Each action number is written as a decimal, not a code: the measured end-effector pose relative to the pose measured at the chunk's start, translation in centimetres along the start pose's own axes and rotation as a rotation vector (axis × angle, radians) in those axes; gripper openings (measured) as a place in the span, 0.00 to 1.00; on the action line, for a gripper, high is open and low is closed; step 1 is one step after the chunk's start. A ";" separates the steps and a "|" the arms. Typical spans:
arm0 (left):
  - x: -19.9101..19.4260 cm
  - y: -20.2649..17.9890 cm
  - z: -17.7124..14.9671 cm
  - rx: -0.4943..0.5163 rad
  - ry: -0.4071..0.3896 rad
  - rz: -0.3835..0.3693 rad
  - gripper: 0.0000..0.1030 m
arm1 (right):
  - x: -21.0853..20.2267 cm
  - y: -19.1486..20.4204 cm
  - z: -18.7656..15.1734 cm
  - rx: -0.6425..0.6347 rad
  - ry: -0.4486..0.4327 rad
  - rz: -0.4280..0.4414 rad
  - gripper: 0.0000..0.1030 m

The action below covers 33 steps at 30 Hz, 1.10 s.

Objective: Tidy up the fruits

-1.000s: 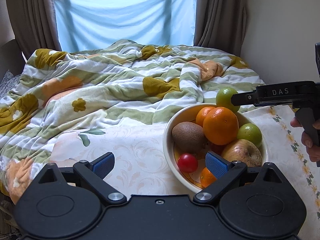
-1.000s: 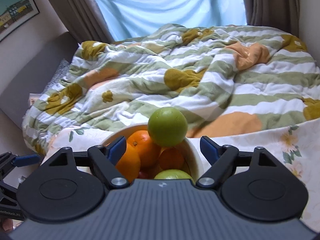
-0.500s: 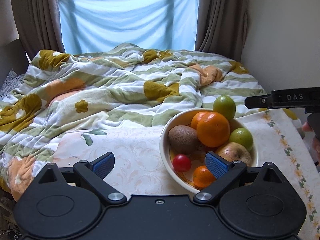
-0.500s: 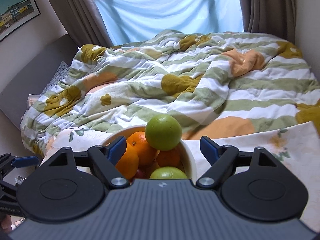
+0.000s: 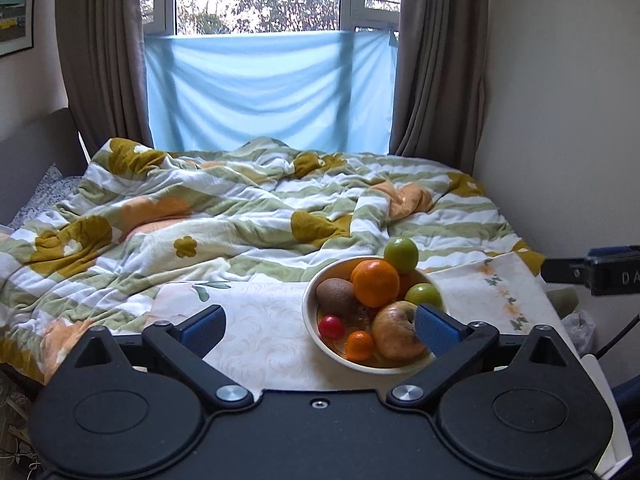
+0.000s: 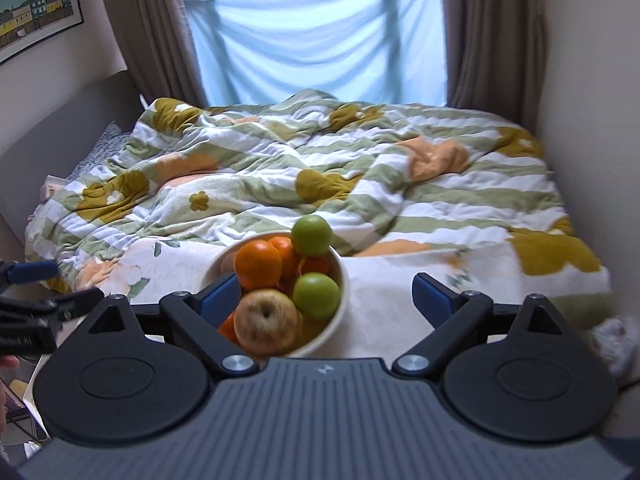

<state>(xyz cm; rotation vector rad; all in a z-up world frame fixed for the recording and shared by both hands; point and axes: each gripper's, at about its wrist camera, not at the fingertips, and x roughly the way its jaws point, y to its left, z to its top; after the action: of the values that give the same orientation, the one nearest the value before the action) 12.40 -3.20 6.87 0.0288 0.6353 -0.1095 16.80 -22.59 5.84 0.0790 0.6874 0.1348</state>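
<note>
A white bowl [image 5: 307, 309] [image 6: 344, 280] stands on the pale flowered tablecloth [image 5: 260, 320]. It is heaped with fruit: a kiwi [image 5: 335, 297], a big orange [image 5: 376, 283] [image 6: 258, 264], a yellowish apple [image 5: 394, 330] [image 6: 266, 320], a small red fruit [image 5: 331, 327], a small tangerine [image 5: 360, 346] and a green apple [image 5: 422, 296] [image 6: 316, 296]. Another green apple [image 5: 401, 255] [image 6: 312, 235] rests on top at the far rim. My left gripper [image 5: 320, 330] hangs open, short of the bowl. My right gripper [image 6: 326, 296] is opening wide, nothing between its pads.
A bed with a rumpled green-striped flowered blanket [image 5: 240, 220] lies just behind the table. A blue cloth [image 5: 268, 92] covers the lower window between brown curtains. A wall [image 5: 560, 120] closes the right side. The other gripper shows at each view's edge.
Both grippers have drawn back and up from the bowl, so more of the room shows. The top green apple stays on the pile. The right jaws stand wider.
</note>
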 end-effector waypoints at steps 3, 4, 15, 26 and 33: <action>-2.2 -0.5 -0.8 -0.002 -0.008 0.023 1.00 | -3.0 0.6 -1.4 -0.008 -0.012 -0.065 1.00; -2.8 -0.6 -1.1 -0.003 -0.007 0.032 1.00 | -4.0 0.7 -2.0 -0.005 -0.015 -0.086 1.00; -6.5 -1.3 -4.7 -0.022 0.011 0.063 1.00 | -9.2 2.4 -7.0 -0.013 0.002 -0.154 1.00; -7.1 -1.1 -5.3 -0.026 0.015 0.066 1.00 | -9.4 2.8 -8.9 0.016 0.036 -0.172 1.00; -6.9 -0.9 -5.5 -0.028 0.023 0.063 1.00 | -9.2 3.0 -8.8 0.016 0.041 -0.175 1.00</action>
<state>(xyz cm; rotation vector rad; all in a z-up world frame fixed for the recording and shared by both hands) 3.58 -3.07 6.56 0.0228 0.6587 -0.0397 3.87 -20.81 5.22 0.0309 0.7328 -0.0369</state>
